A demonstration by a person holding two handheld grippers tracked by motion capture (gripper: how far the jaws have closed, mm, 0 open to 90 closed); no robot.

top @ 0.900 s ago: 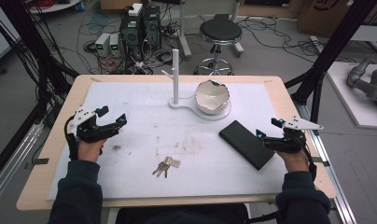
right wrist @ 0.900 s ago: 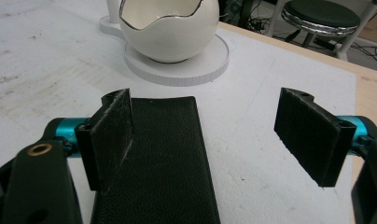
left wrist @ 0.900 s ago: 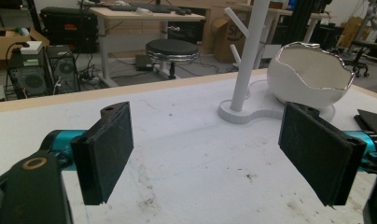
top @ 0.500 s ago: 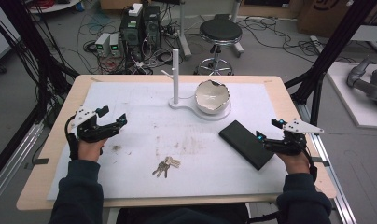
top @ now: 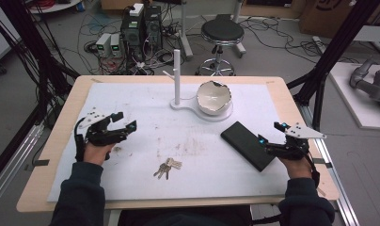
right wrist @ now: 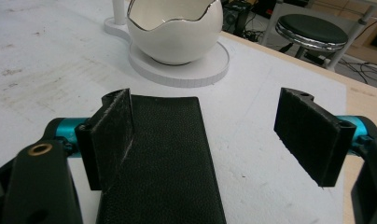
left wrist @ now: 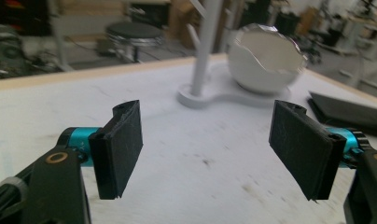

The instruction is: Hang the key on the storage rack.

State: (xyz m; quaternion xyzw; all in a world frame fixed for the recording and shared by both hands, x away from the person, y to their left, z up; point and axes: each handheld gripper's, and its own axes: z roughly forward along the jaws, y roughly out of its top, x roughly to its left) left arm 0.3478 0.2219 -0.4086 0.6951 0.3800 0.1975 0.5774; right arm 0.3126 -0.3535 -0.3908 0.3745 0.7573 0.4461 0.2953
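Right gripper beside the black case
The case lay flat near the white bowl, its near end just under the gripper's left jaw; both jaws stood wide apart, gripping nothing.

A flat black wallet (leathery, closed) lies slantwise on the white mat, near the eggshell-shaped bowl.

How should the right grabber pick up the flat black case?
Probably across its narrow width, at the near end. The black case lies flat on the white mat, long and thin, its near end already beside the open right gripper. Coming in low from that end, one pad on each long edge, seems best, since it is too flat to pinch from above.
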